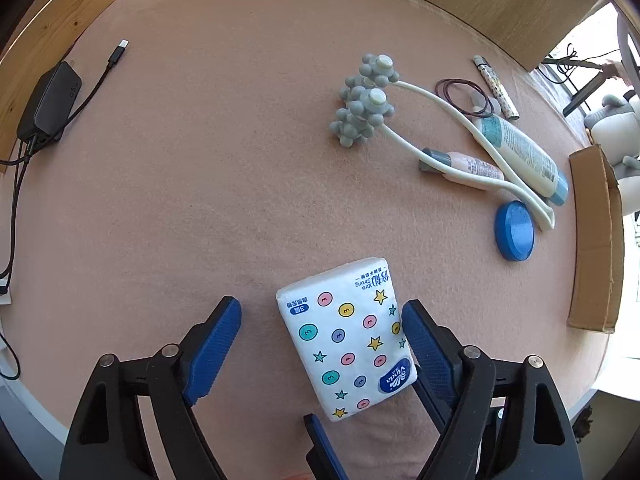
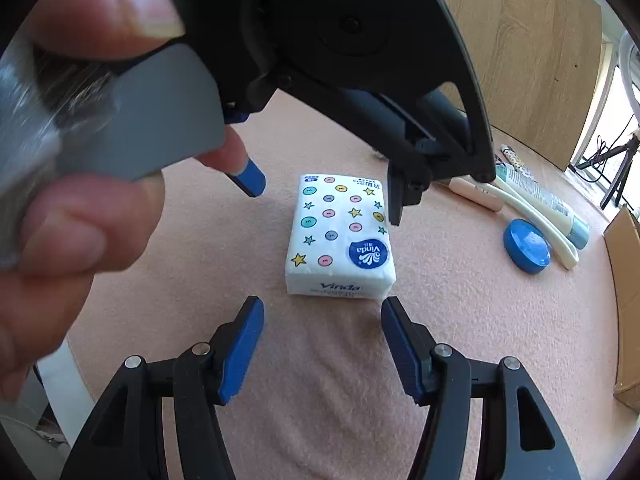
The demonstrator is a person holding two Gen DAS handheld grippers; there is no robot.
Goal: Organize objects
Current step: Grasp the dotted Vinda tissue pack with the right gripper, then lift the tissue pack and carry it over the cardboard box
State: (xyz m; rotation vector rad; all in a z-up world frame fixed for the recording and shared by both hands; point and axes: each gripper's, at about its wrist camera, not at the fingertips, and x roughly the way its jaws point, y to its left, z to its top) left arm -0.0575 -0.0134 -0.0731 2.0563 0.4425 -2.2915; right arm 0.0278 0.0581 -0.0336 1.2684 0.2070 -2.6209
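Observation:
A white tissue pack point(image 1: 346, 336) printed with coloured dots and stars lies flat on the pink cloth point(image 1: 200, 200). My left gripper point(image 1: 321, 306) points down over it, open, its fingers on either side of the pack. Its right pad point(image 1: 424, 344) is close against the pack's edge and the left pad point(image 1: 216, 344) stands well apart. In the right wrist view the tissue pack point(image 2: 340, 236) lies just beyond my right gripper point(image 2: 322, 304), which is open with nothing between its fingers. A hand point(image 2: 60, 216) holds the left gripper point(image 2: 323, 194) above the pack.
To the right lie a massage roller with grey knobbly balls point(image 1: 366, 100), a long tube point(image 1: 520, 152), a small pink tube point(image 1: 468, 164), hair ties point(image 1: 464, 96) and a blue round lid point(image 1: 514, 230). A cardboard box point(image 1: 596, 240) stands at the right edge. A black charger point(image 1: 50, 100) with a cable lies far left.

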